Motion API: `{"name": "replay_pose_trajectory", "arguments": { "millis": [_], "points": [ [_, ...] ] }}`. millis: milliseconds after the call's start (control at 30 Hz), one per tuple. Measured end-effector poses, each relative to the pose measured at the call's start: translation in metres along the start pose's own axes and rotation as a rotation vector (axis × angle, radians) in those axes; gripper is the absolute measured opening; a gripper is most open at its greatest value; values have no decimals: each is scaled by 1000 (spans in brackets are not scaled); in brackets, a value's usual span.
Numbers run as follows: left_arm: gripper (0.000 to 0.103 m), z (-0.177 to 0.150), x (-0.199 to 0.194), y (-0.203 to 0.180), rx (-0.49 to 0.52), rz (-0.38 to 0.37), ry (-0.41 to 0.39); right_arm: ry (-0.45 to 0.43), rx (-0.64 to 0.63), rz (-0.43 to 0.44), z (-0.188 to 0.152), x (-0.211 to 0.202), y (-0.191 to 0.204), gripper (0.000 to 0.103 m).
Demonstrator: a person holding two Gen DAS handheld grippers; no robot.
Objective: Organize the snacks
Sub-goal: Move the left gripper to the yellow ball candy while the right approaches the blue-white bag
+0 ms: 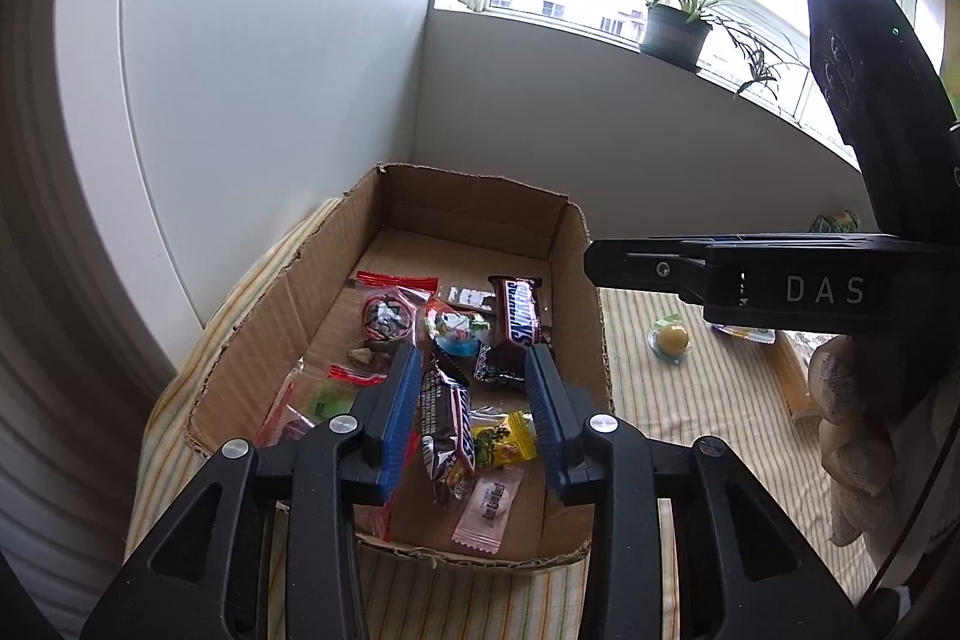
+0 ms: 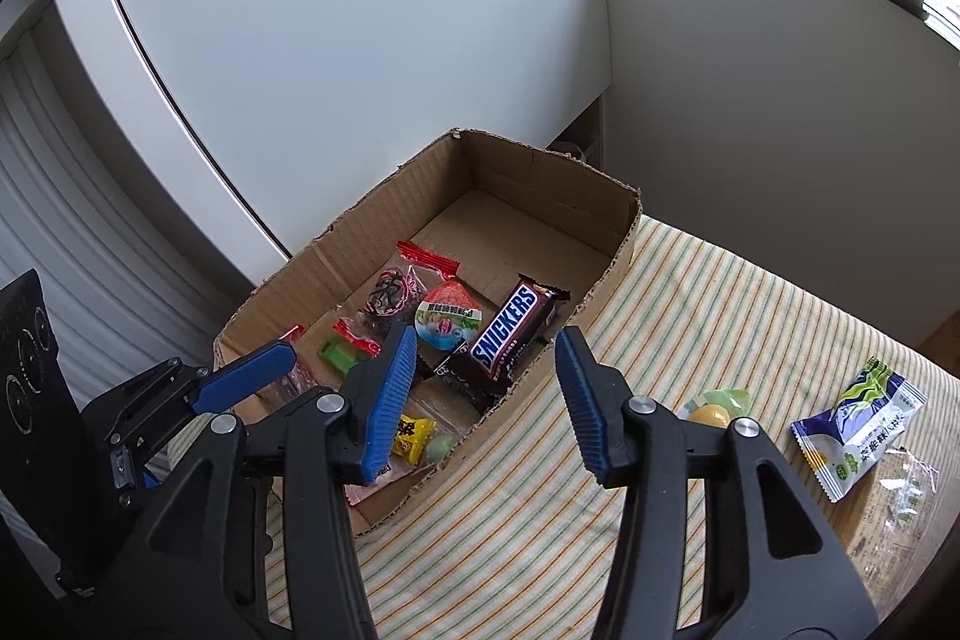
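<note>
A cardboard box [image 1: 282, 292] [image 2: 336, 238] on a striped cloth holds several snacks, among them a Snickers bar [image 1: 521, 311] [image 2: 503, 323], a second chocolate bar [image 1: 447, 430], a yellow candy [image 1: 503, 441] [image 2: 414, 437] and a pink sachet [image 1: 487, 509]. My left gripper [image 1: 474, 358] is open and empty above the box; it shows at the left in the right wrist view [image 2: 240, 382]. My right gripper [image 2: 486, 340] is open and empty over the box's right wall. A yellow jelly cup [image 1: 671, 339] [image 2: 717, 407] and a blue-white packet [image 2: 858, 430] lie on the cloth.
The striped cloth [image 2: 690, 292] covers the surface right of the box. A white cabinet [image 2: 330, 10] stands behind the box. A potted plant [image 1: 675, 25] sits on the window sill. Clear wrappers [image 2: 906, 496] lie at the far right.
</note>
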State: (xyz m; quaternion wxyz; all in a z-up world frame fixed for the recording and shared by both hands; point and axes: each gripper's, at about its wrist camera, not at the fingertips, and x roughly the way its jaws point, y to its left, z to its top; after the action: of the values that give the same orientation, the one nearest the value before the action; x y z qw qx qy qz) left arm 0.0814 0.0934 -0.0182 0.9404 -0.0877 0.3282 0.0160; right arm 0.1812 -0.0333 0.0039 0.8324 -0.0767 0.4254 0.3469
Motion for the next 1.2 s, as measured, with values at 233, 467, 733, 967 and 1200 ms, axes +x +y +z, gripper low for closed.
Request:
{"name": "replay_pose_trajectory", "arguments": {
  "millis": [233, 467, 733, 967, 1200],
  "points": [
    [35, 2, -1, -23, 34, -30, -9, -11, 35, -69, -8, -22, -31, 51],
    [35, 3, 6, -66, 106, -81, 8, 18, 106, -161, -26, -45, -81, 51],
    [35, 0, 23, -116, 199, -128, 51, 67, 220, -245, -41, -61, -147, 51],
    [48, 2, 47, -146, 259, -130, 93, 133, 290, -259, -48, -53, -183, 51],
    [48, 5, 68, -152, 265, -120, 120, 191, 305, -274, -46, -32, -200, 51]
  ]
}}
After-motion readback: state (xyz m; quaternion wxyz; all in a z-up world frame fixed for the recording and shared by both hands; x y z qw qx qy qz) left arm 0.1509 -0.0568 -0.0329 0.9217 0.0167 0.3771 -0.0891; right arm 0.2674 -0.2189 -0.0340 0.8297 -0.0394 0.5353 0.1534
